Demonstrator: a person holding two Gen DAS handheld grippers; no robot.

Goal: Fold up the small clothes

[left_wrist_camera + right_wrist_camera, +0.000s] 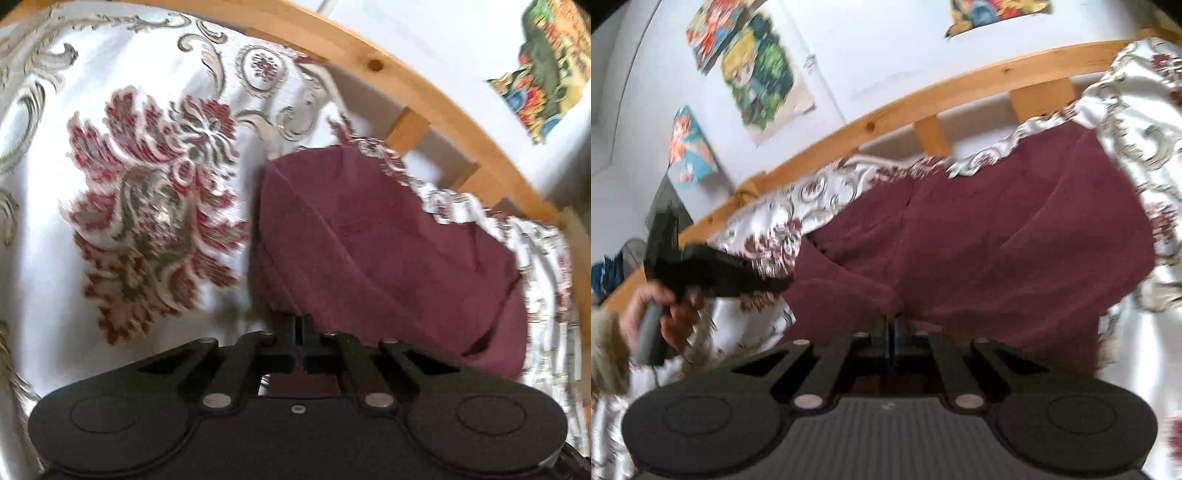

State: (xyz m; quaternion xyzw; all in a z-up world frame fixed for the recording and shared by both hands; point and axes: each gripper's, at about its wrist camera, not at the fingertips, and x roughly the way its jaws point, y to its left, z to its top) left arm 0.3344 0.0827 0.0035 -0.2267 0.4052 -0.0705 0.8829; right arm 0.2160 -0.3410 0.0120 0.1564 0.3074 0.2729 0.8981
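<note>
A maroon garment [369,243] lies on a white bedspread with red floral pattern [147,206]. My left gripper [300,325] is shut on the garment's near left edge. In the right wrist view the same maroon garment [997,236] spreads wide, partly folded with creases. My right gripper [893,325] is shut on its near edge. The left gripper [775,284] also shows in the right wrist view, held by a hand, its tips at the garment's left edge.
A wooden bed rail [406,85] runs behind the bedspread, also seen in the right wrist view [923,103]. Colourful posters [757,70] hang on the white wall. The bedspread's ruffled edge [1145,110] bunches at the right.
</note>
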